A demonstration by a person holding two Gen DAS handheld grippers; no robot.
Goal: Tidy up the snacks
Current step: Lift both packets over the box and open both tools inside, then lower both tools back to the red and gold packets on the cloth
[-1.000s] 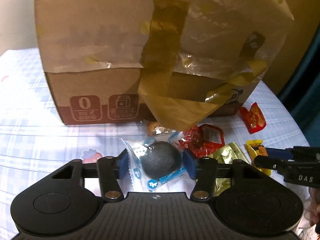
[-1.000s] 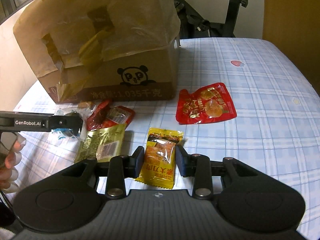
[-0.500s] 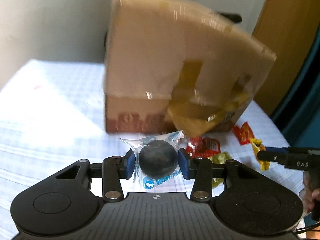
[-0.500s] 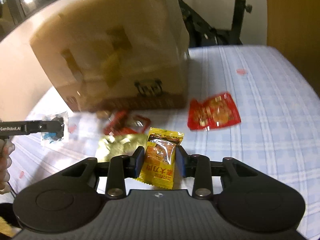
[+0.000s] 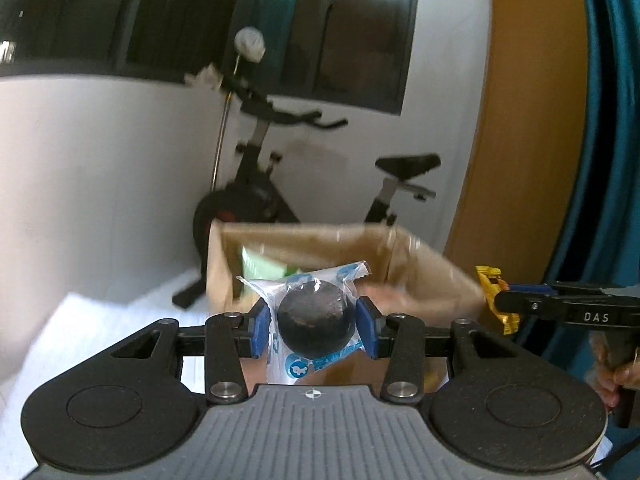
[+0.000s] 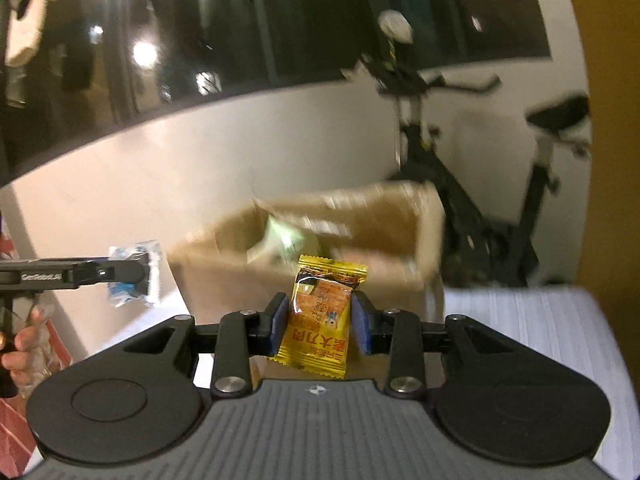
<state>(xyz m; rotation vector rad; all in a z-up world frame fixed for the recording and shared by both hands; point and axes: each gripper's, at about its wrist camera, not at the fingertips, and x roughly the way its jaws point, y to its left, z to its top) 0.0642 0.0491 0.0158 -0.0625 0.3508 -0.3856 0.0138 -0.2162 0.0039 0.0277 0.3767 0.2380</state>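
Above the near rim of the open cardboard box (image 5: 420, 264), both tools hang in the air, well off the surface. Left hand-held gripper (image 5: 316, 326): blue pads clamped on a clear blue-printed packet holding a dark round snack (image 5: 316, 320), sitting in front of the box mouth. Right hand-held gripper (image 6: 319, 322): pads pressed against both sides of a yellow snack packet (image 6: 322, 316), upright, also in front of the box opening.

Box top is open, flaps up; something pale green (image 6: 286, 240) shows inside, blurred, cannot tell what. Free air between the two tools; in the left view the right tool enters from the right edge, its yellow packet just beside the box's right flap.

Surface: white cloth with a faint blue check (image 6: 532, 320) under the box, its far edge showing at right in the right wrist view. Beyond it a white wall, dark window glass with light reflections, an exercise bike (image 5: 260, 184) behind the box, an orange-brown panel and teal curtain at right.

Writing: "DAS" on the right tool's side (image 5: 596, 317); "GenRobot.AI" on the left tool (image 6: 40, 277), partly blurred. Red characters on the yellow packet, too small to read.
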